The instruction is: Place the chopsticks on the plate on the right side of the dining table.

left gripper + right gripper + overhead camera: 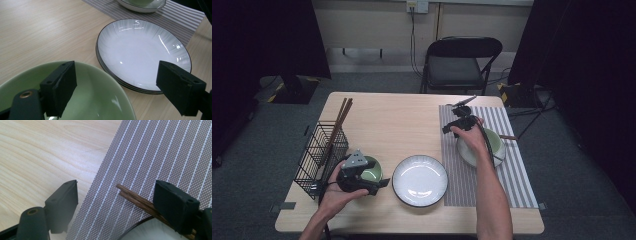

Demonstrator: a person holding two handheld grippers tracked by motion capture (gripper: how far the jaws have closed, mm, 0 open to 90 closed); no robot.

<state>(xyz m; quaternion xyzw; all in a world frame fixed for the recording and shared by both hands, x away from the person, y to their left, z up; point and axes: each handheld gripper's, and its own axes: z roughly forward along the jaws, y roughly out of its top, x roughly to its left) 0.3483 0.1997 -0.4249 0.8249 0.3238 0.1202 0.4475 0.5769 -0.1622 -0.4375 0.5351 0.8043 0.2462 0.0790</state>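
Green glazed ceramic fills the near left of our work: the small green bowl [82,100] sits on the pale wooden table [397,115] just left of the round white plate with a dark rim [140,52], and our left tongs [115,87] hang open over it, one jaw inside the bowl and the other above the plate. On the far right, our right tongs [115,202] stand open over the striped grey placemat [160,152], with the pair of brown wooden chopsticks [136,200] lying just beside the right-hand jaw, across a second dish. If we close carelessly, the bowl's slick rim could slip out and knock the plate, and a nudge could roll the chopsticks off their dish. That dish is mostly hidden by our right hand [469,134], and the chopsticks' far ends are cut off.
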